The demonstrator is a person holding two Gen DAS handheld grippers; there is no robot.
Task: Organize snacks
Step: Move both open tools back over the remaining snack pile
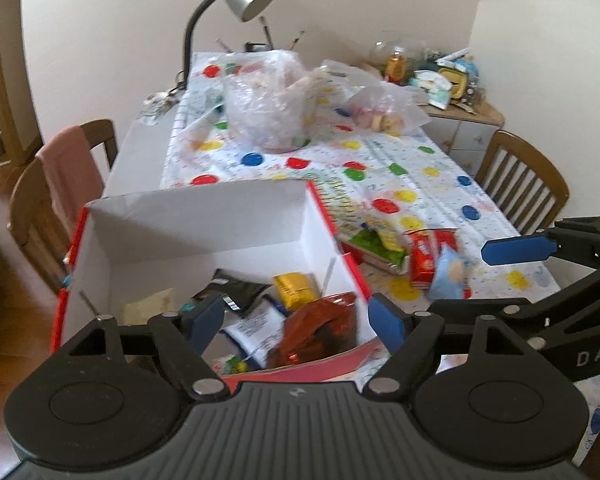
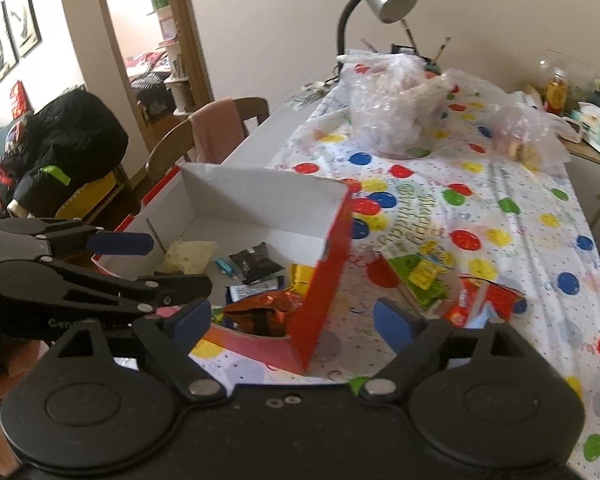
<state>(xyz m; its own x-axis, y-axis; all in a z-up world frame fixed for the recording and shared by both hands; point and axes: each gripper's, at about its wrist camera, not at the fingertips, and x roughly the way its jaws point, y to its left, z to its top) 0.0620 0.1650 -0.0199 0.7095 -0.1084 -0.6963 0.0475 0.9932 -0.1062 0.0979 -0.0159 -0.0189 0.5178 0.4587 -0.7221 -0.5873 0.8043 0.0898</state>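
Both grippers, left gripper (image 1: 296, 320) and right gripper (image 2: 294, 320), gape empty. Red box (image 1: 204, 216) on table near edge, long axis running away from cameras. Only right wrist view shows doorway (image 2: 152, 40). Loose snack packets (image 1: 424, 258) lie right of box.

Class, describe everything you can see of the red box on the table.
The red box is an open, lidless carton, apparently cardboard: red outside, plain white inside. It sits upright on the spotted tablecloth, near the table's front edge. Inside lie several snack packets, including a copper foil packet leaning on its near wall. Neither gripper touches it.
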